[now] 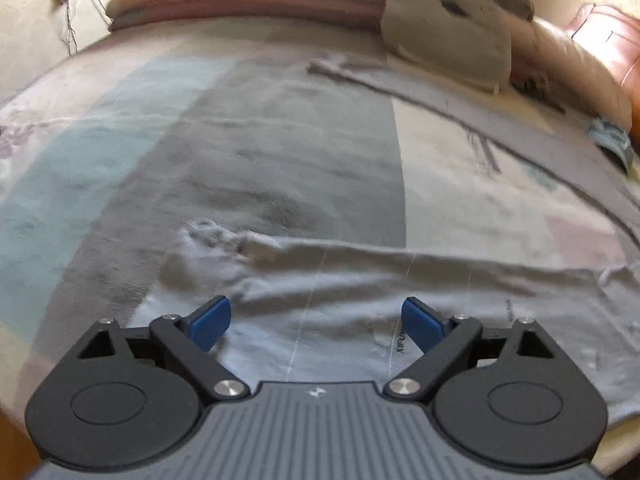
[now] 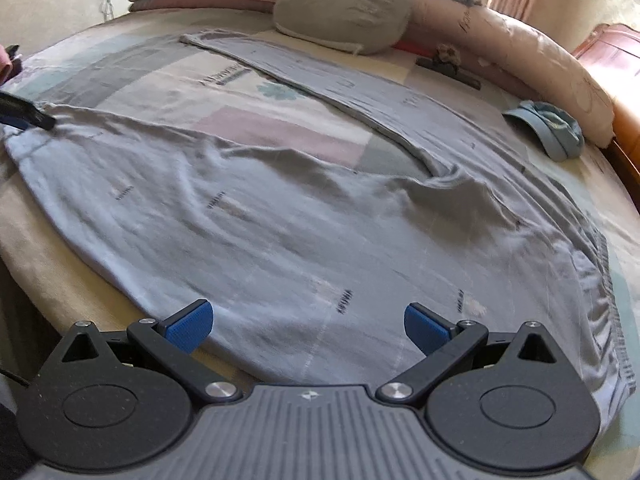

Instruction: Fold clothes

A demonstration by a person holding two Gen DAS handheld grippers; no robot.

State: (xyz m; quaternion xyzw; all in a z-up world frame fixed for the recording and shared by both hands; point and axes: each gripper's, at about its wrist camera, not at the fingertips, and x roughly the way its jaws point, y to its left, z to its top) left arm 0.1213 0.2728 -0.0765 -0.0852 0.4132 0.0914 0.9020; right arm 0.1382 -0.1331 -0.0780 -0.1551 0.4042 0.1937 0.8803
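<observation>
A: Start with the left wrist view. Where do the trousers lie?

B: The pale blue-grey trousers [image 1: 360,320] are spread on the bed [image 1: 280,152]. One leg runs across just beyond the left gripper [image 1: 316,322], and its cuff end is bunched up beyond the gripper's left finger. The other leg stretches away toward the grey cushion [image 1: 444,28].

A: And the fingers?

B: The blue pads [image 1: 210,322] are spread wide apart and pinch nothing. They hover over the trouser cloth; I cannot tell whether they touch it.

A: What else is near the cushion?

B: Folded pink bedding [image 1: 240,0] lies left of the cushion along the far edge of the bed. A small blue cloth item [image 1: 612,138] lies well to the right of the cushion.

A: Now the right wrist view.

B: The trousers [image 2: 280,220] fill the middle of the bed [image 2: 280,128], with the gathered waistband to the right. One leg runs far up to just in front of the grey cushion [image 2: 344,12]. The right gripper [image 2: 308,326] is over the near edge of the cloth, blue pads [image 2: 190,326] spread wide and empty.

A: Anything else?

B: At the far left, well away from the cushion, the tip of the left gripper [image 2: 24,114] is at the end of the nearer leg. A blue cap [image 2: 548,128] lies to the right of the cushion.
</observation>
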